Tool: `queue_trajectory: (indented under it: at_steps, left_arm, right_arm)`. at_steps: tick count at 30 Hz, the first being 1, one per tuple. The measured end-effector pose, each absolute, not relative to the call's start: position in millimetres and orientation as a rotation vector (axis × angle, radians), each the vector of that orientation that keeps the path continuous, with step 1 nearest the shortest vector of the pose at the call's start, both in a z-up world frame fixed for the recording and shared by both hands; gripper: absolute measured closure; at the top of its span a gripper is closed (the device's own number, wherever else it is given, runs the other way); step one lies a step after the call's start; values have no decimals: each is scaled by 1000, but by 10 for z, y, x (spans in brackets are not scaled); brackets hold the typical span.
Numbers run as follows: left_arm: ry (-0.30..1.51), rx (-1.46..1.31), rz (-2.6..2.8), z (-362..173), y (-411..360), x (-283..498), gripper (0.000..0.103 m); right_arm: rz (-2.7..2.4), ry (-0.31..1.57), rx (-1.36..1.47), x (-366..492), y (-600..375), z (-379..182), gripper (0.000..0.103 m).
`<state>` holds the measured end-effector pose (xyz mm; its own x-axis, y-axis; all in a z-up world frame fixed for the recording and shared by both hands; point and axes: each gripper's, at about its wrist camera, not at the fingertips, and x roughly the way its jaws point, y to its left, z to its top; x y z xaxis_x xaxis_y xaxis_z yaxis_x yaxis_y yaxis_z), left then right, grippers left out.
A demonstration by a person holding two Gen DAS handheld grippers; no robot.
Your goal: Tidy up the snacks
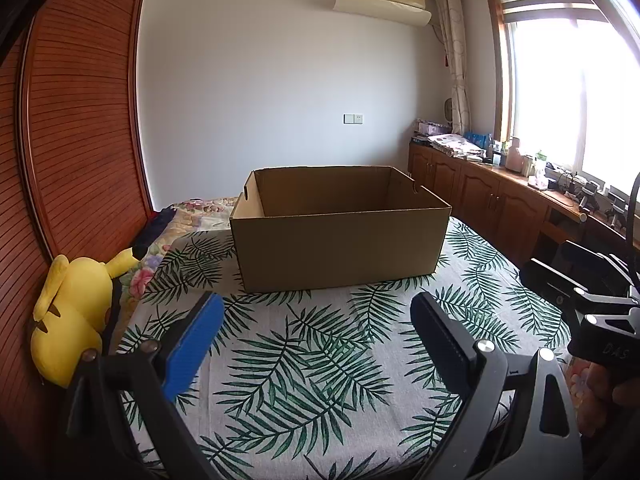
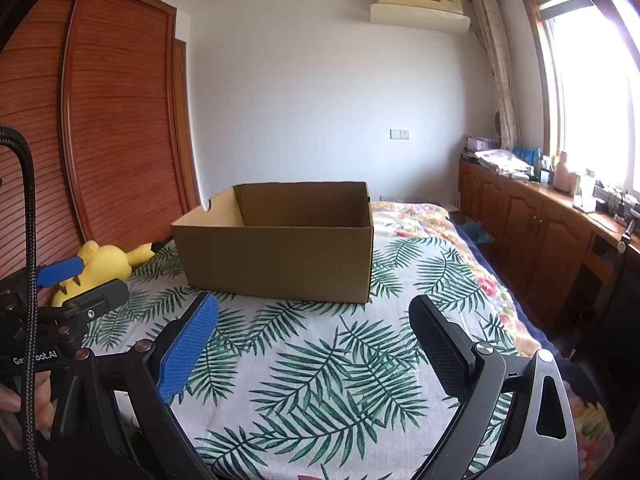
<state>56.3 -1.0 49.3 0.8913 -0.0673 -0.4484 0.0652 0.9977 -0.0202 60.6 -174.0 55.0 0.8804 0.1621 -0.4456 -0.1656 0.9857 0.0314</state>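
1. Left gripper [image 1: 316,344]: jaws spread wide with nothing between them, hovering over the near part of the bed; one blue pad [image 1: 192,348] faces a dark pad across the gap.
2. Right gripper [image 2: 314,344]: jaws likewise spread wide and empty, held just beside the left gripper, over the same near part of the bed.
3. Leaf-print cloth [image 1: 304,368]: white with green palm fronds, spread over the bed beneath both grippers and under the box.
4. Cardboard box [image 1: 340,248]: open-topped, upright, standing on the cloth near the middle of the bed, beyond both grippers and apart from them. Its inner walls show bare; the floor of the box is hidden by the front wall. No snacks appear in either view.
5. Yellow plush toy [image 1: 72,316]: lying at the left edge of the bed, against the wooden wardrobe [image 1: 80,120].
6. Floral bedspread [image 2: 416,220]: exposed past the cloth toward the far end of the bed.
7. Wooden cabinets [image 2: 532,232]: along the right wall under the window, tops cluttered.
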Motion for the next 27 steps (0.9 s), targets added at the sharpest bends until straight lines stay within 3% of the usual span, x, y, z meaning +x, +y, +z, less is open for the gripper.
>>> queue_trajectory:
  at_steps: [27]
  left_arm:
    - [459,-11,-69,508,17,544,8]
  right_arm:
    - [161,459,-1,631,-1775,535,5]
